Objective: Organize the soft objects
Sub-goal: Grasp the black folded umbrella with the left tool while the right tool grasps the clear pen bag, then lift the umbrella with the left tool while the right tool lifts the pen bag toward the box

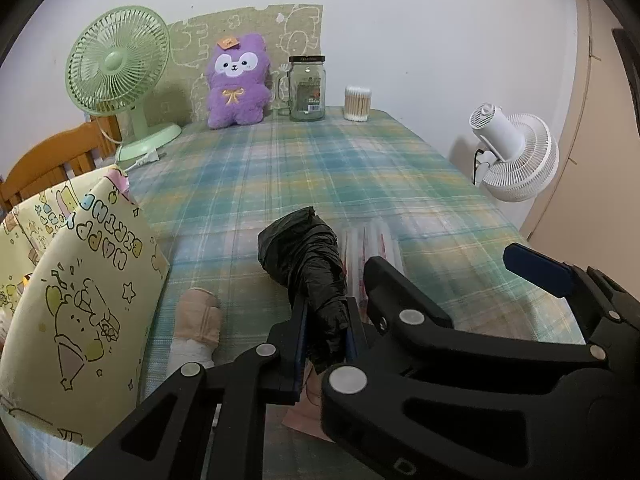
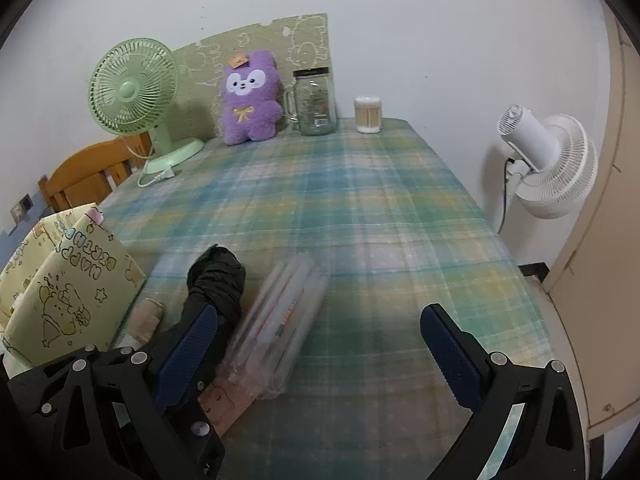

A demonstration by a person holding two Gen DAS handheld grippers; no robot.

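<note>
Plaid table (image 1: 320, 168) | left tongs (image 1: 326, 336) clamped on black bag (image 1: 308, 256) | right tongs (image 2: 320, 344) spread wide, empty, bag just beside their left finger

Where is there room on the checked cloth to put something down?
The wide middle of the plaid tablecloth is bare, from the purple plush bear down to the black crumpled bag. The near-left, by the yellow gift bag, is crowded.
</note>
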